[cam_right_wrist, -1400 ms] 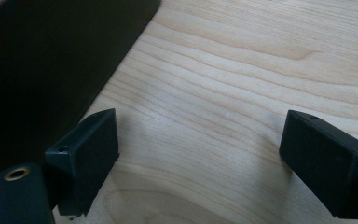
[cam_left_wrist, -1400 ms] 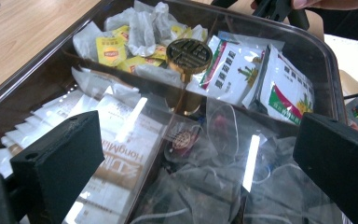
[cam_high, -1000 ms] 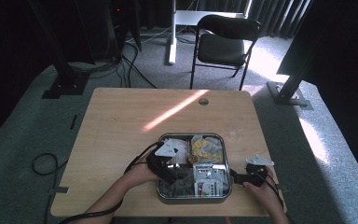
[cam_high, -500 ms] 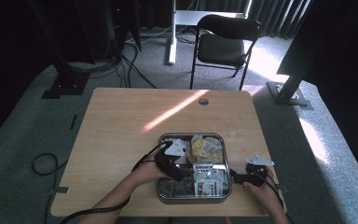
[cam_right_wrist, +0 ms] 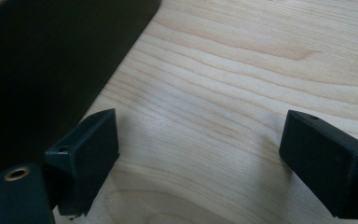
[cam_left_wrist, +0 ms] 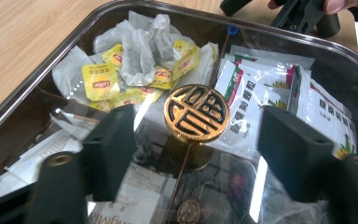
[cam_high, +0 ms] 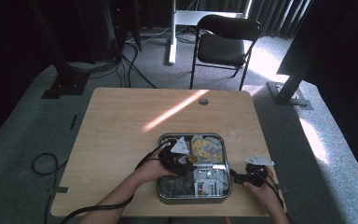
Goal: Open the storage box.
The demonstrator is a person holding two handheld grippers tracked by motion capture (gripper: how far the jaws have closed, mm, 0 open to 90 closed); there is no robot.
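Knob (cam_left_wrist: 196, 112) on the clear lid sits right between the left gripper (cam_left_wrist: 196, 154) jaws, which have just been closing but aren't touching it yet. Right gripper (cam_right_wrist: 198, 161) hangs wide open over the table (cam_right_wrist: 242, 70), beside the box (cam_high: 161, 196).

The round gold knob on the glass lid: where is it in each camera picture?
High view: gold knob in the middle of the metal box.
Left gripper view: dead centre.
Right gripper view: faces the box's dark wall and the table.
Shared landmark: yellow tea bags beside the knob.
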